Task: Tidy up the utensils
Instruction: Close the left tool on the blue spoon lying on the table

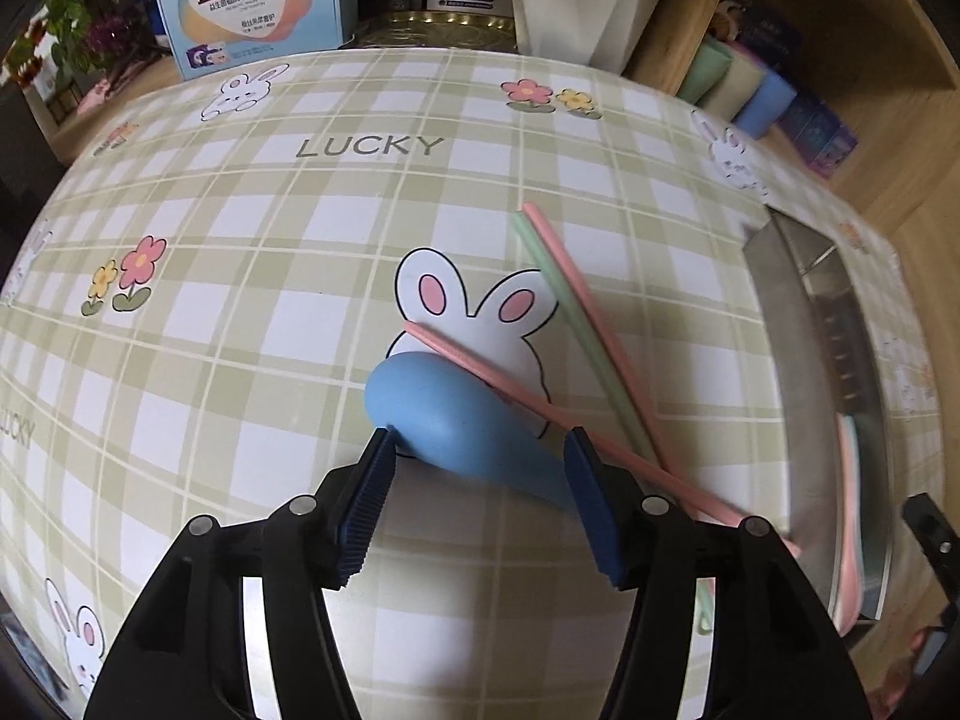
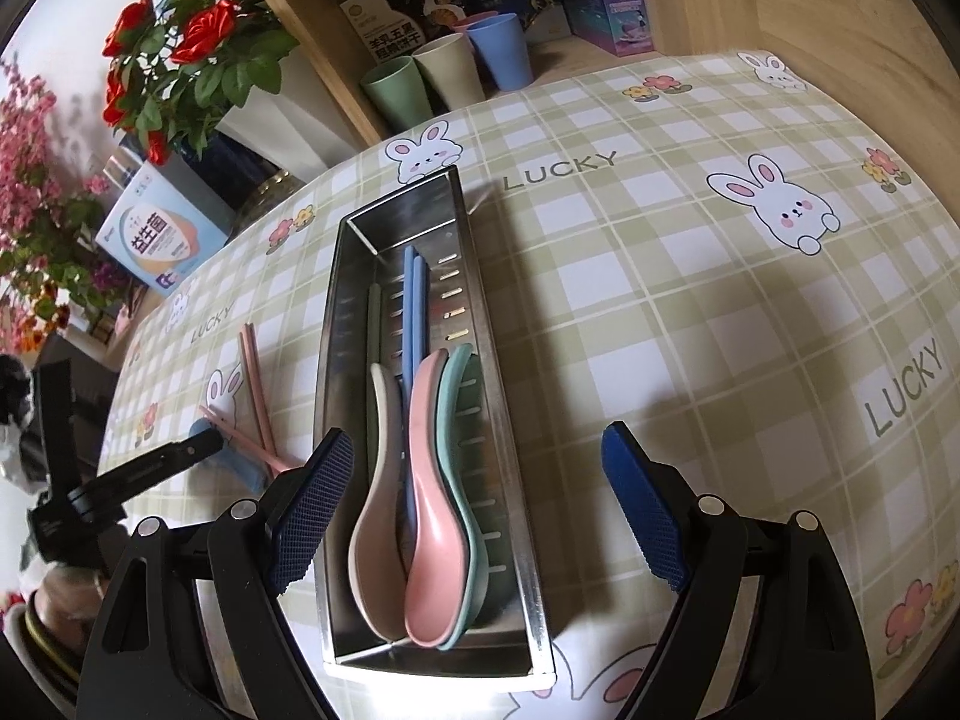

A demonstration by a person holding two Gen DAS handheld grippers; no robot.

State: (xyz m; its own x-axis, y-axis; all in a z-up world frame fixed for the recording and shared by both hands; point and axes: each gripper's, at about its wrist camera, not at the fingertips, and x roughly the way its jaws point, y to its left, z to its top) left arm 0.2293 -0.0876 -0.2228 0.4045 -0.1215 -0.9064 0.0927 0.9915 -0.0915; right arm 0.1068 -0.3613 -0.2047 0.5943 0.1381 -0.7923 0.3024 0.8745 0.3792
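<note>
With the left hand-held gripper held apart astride the blue spoon on the surface left of the tray, the pink chopstick crossing it could be snagged.

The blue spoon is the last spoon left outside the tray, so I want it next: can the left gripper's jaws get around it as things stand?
Probably yes. The left gripper stands open astride the blue spoon, nothing above it. One pink chopstick rests across the spoon's far side and may shift.
</note>
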